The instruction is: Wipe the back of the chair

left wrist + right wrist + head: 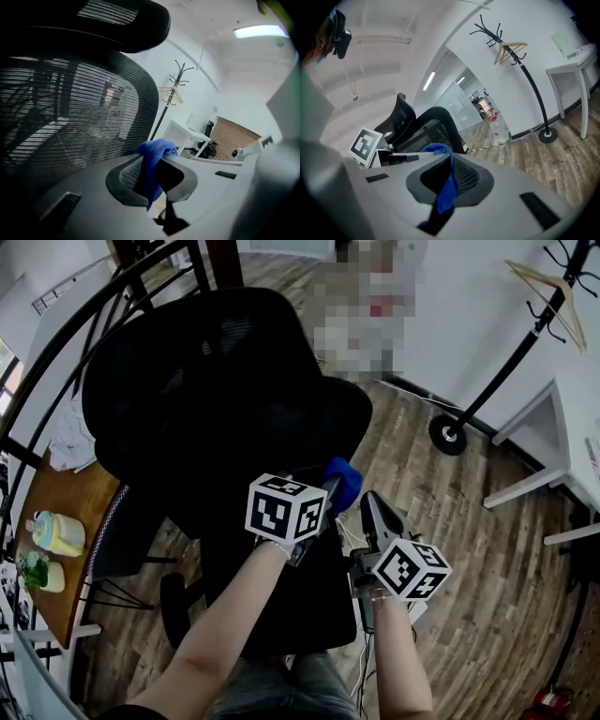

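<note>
From your head view, the chair's (216, 381) back hides most of its own seat and base, the left gripper (330, 493) covers the lower part of the blue cloth (347, 479), and the coat stand (511, 357) is clipped at the upper right edge.

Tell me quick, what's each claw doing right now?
Left claw: closed on the blue knitted cloth.
Right claw: closed on a hanging strip of what seems to be the same cloth.

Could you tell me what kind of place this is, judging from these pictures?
Most likely an office. A black mesh office chair stands on a wooden floor, and a coat stand and a white desk are close by.
</note>
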Action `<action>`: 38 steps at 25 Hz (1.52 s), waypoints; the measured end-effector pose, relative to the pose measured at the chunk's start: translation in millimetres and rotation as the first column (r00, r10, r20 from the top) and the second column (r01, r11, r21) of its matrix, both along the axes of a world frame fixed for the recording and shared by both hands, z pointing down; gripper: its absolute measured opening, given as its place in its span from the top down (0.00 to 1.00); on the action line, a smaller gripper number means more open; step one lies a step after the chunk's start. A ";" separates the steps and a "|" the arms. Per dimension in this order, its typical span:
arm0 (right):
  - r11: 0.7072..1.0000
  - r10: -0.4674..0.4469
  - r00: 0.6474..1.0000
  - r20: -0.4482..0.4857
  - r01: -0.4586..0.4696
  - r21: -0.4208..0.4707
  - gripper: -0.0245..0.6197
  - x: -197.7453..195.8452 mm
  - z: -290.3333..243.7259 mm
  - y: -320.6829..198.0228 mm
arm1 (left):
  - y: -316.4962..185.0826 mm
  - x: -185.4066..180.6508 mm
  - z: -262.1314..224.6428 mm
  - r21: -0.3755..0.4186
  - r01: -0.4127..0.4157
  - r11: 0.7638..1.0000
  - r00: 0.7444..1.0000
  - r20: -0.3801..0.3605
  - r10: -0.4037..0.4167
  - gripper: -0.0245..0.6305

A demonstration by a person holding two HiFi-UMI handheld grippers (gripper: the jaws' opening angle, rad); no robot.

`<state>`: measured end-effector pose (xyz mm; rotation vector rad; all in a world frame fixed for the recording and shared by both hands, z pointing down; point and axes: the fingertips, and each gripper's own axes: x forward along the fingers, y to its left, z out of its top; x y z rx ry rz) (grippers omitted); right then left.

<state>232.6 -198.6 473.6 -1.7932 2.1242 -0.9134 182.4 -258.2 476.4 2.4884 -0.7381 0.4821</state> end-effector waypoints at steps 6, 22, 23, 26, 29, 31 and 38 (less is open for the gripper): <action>1.000 -0.007 1.000 0.013 0.007 -0.002 0.91 -6.5 7.6 -3.2 | -16.3 -0.4 4.0 0.008 0.028 1.000 0.999 0.027 -0.028 0.89; 0.997 -0.073 0.997 0.014 0.073 -0.026 0.91 -45.9 20.9 -10.6 | -28.9 -47.0 19.1 -0.066 0.156 0.986 0.987 -0.017 -0.158 0.89; 0.996 -0.084 0.996 0.014 0.084 -0.028 0.91 -50.1 21.1 -11.2 | -29.7 -52.5 19.5 -0.065 0.166 0.984 0.986 -0.014 -0.167 0.89; 0.993 -0.115 0.993 0.015 0.115 -0.031 0.91 -65.3 20.1 -13.8 | -32.0 -72.0 20.0 -0.071 0.199 0.977 0.980 -0.015 -0.200 0.89; 0.988 -0.149 0.989 0.012 0.149 -0.032 0.91 -81.6 17.7 -17.2 | -34.5 -91.3 20.4 -0.080 0.223 0.972 0.974 -0.019 -0.225 0.89; 0.985 -0.172 0.985 0.009 0.173 -0.030 0.91 -90.7 15.3 -20.0 | -36.0 -102.5 20.3 -0.082 0.233 0.969 0.972 -0.017 -0.235 0.89; 0.964 -0.265 0.964 0.003 0.265 -0.028 0.91 -128.4 8.6 -26.9 | -38.2 -150.3 18.0 -0.090 0.303 0.949 0.952 -0.019 -0.306 0.89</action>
